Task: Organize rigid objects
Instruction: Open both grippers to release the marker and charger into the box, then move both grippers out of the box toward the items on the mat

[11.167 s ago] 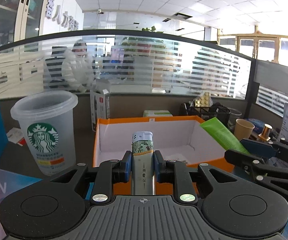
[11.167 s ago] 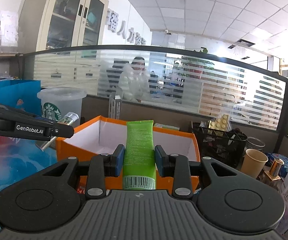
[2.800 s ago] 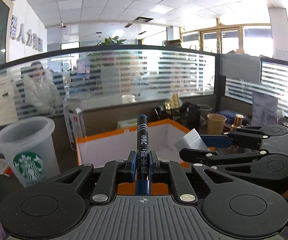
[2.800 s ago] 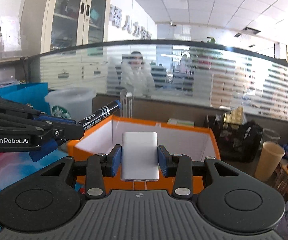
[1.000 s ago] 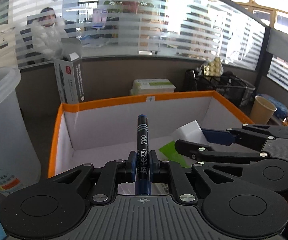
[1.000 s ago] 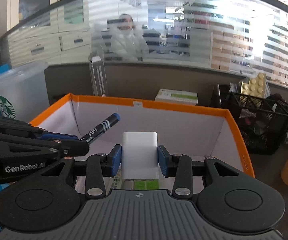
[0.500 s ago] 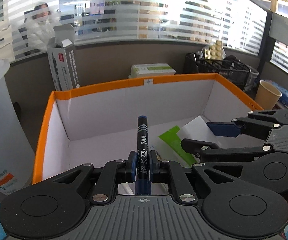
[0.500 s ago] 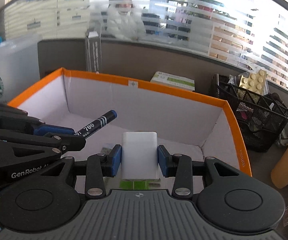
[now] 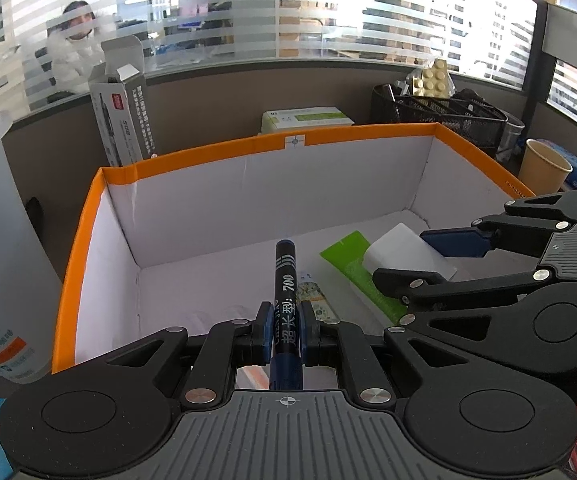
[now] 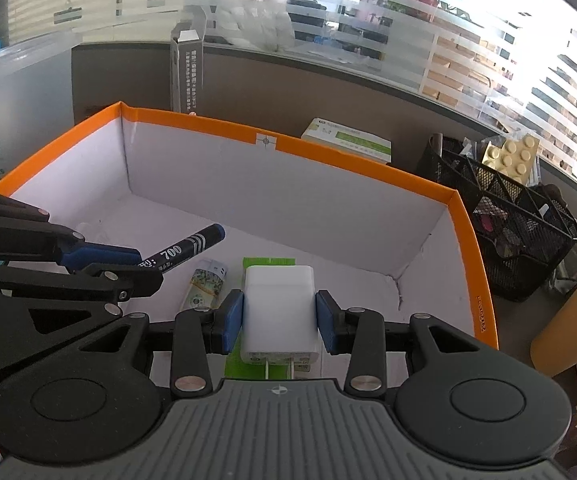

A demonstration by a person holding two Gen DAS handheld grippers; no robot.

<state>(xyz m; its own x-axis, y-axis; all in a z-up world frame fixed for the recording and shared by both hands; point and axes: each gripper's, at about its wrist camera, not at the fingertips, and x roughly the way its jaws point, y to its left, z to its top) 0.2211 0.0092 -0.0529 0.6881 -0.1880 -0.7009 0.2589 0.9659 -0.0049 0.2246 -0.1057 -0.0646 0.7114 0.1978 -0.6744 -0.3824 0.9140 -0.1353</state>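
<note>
Both grippers got lowered further over the orange box (image 9: 88, 216): left gripper (image 9: 284, 334) clamped on the marker (image 9: 286, 300), right gripper (image 10: 278, 316) clamped on the white charger (image 10: 278, 312), both held above the box floor.

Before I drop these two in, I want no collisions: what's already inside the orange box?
On the orange box's floor lie a green tube and a small patterned bottle. The white charger and the grippers cover the near floor, so anything there is hidden.
</note>
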